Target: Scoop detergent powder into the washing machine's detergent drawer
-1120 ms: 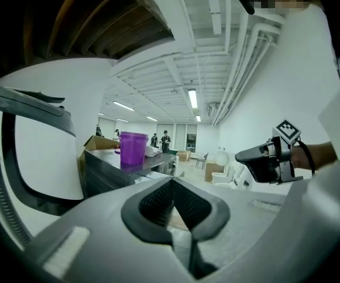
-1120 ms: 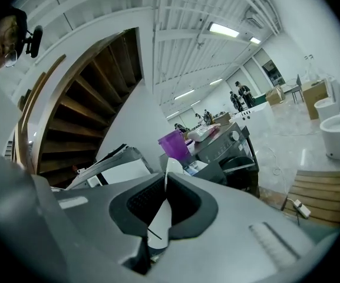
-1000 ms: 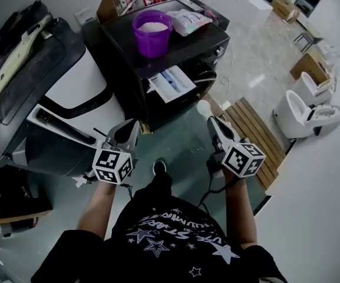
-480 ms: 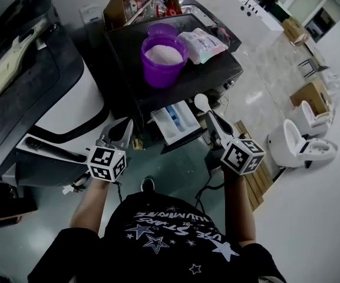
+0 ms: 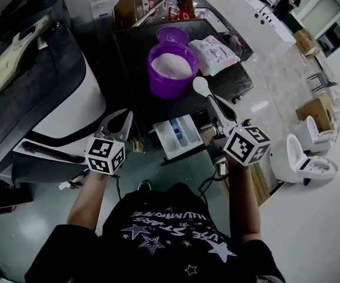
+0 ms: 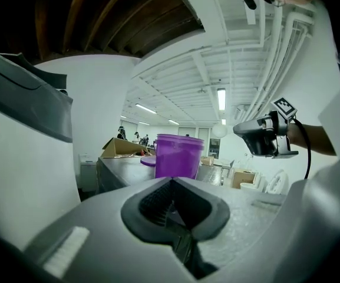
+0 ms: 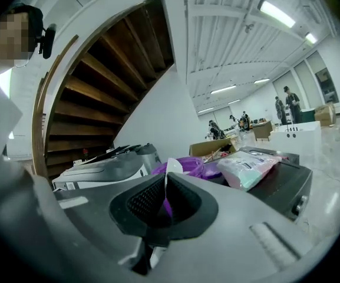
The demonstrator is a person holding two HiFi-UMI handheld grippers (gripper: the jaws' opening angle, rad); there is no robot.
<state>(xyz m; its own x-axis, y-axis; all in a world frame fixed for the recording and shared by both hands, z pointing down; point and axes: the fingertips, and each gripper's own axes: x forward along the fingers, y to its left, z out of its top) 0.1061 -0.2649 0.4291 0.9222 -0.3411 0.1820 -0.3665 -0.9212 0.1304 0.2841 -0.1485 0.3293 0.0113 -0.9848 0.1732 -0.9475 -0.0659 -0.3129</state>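
Right tool (image 5: 220,114) pinches the handle end of a white plastic spoon (image 5: 201,86). The bowl points far and hangs just right of the purple plastic tub (image 5: 170,86), not in it. The tub stands open on the dark washing machine top (image 5: 134,58), well filled with white detergent powder (image 5: 171,65). White detergent drawer (image 5: 165,139) is pulled out at the machine's near front, nearer than the spoon's bowl. Left tool (image 5: 121,119) is pressed together on nothing, near-left of the drawer.

Judgement: the spoon is light, stiff and smooth. Its thin handle could swivel in the pinch under load, so hold it firmly and well back. The powder is loose; the bowl must ride level or it spills. The tub looks light and may slide when dug.
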